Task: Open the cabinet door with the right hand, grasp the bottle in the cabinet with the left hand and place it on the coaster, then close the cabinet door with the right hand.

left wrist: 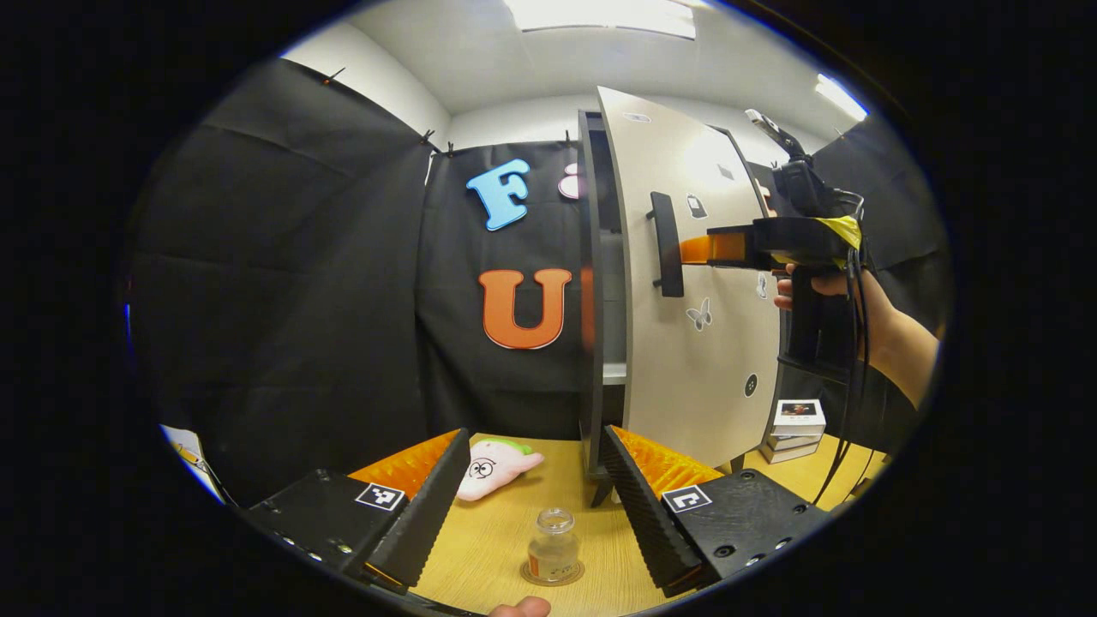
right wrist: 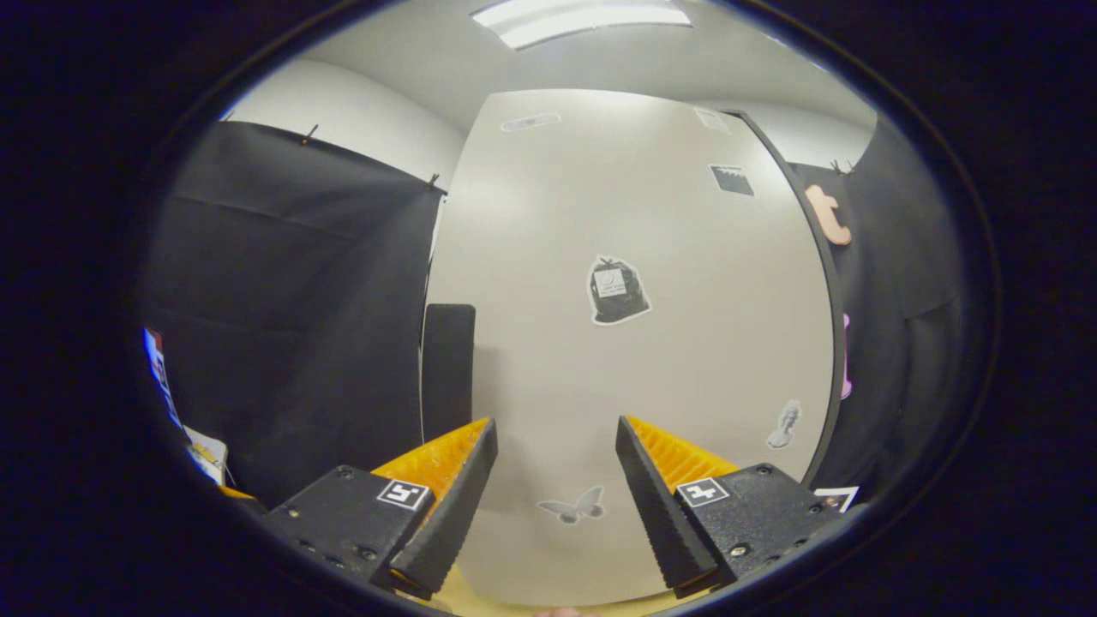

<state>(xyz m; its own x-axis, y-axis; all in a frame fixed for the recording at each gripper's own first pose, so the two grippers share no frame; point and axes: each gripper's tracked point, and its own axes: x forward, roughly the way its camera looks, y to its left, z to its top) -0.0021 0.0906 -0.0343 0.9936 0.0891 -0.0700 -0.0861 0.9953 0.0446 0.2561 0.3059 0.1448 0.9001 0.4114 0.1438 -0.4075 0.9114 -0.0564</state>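
Bottle: small clear glass bottle (left wrist: 553,545) standing upright on a round coaster (left wrist: 553,572) on the light wooden table (left wrist: 480,548), between the left gripper's fingers but free of both.
Left gripper (left wrist: 536,446): fingers spread wide, released, nothing held.
Right gripper (right wrist: 555,433): fingers apart, empty, facing the pale cabinet door (right wrist: 634,360) close to its black handle (right wrist: 446,368).
Cabinet door: partly open.
Surroundings: pink plush toy (left wrist: 493,467) on the table beside the cabinet (left wrist: 593,291); stacked small boxes (left wrist: 795,428) farther right.

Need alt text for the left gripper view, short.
Bottle stands on a coaster on the table, between the open left gripper fingers. Behind, the right gripper reaches the handle of the part-open cabinet door.
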